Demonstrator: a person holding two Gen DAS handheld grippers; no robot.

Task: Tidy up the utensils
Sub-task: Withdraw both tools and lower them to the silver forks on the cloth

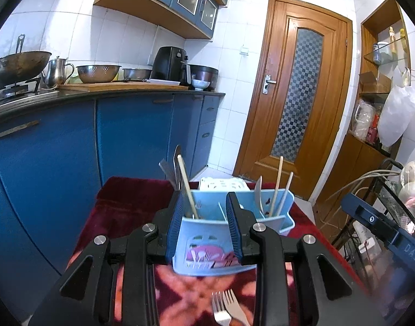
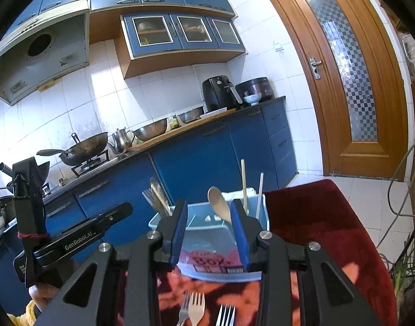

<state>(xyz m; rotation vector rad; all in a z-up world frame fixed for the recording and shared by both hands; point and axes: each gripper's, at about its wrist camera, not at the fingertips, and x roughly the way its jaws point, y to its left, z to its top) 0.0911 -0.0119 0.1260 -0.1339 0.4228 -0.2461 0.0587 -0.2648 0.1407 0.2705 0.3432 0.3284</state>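
Observation:
A light blue plastic utensil holder [image 1: 207, 244] stands on the red cloth; it also shows in the right wrist view [image 2: 207, 233]. It holds wooden chopsticks [image 1: 188, 187], a knife and other sticks [image 1: 276, 187]. My left gripper [image 1: 204, 212] is open, its jaws either side of the holder's near corner. My right gripper [image 2: 208, 218] is open and close to the holder, with a wooden spoon [image 2: 220, 207] standing just beyond its right finger; nothing is gripped. Forks [image 1: 225, 307] lie on the cloth below the left gripper, and forks [image 2: 196, 309] below the right one.
A white basket [image 1: 223, 184] sits behind the holder. The table carries a dark red patterned cloth [image 2: 316, 217]. Blue cabinets [image 1: 71, 149] with a cluttered counter stand to the left. A wooden door [image 1: 294, 89] is behind. Cables and a wire rack [image 1: 392, 203] stand at right.

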